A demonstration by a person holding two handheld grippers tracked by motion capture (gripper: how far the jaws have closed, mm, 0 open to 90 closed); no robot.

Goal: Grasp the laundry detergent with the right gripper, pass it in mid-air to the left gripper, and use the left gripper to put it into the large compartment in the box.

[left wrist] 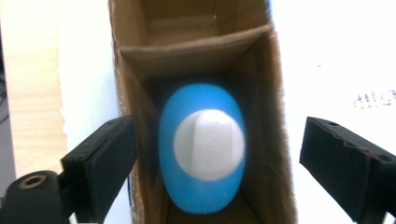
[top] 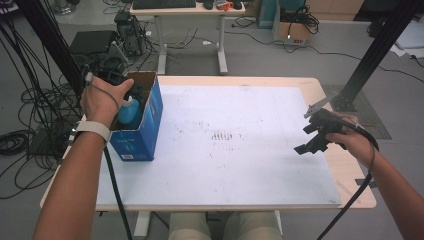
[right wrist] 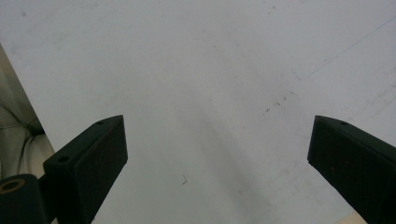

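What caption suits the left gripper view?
Open left tongs above a blue bottle with a white cap, standing in a box.

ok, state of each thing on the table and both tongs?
blue bottle: upright inside the box, white cap on, not gripped.
cardboard box: top open, standing at the table's left edge.
left tongs: open, above the box, jaws clear of the bottle.
right tongs: open, nothing between the jaws, over the white board.
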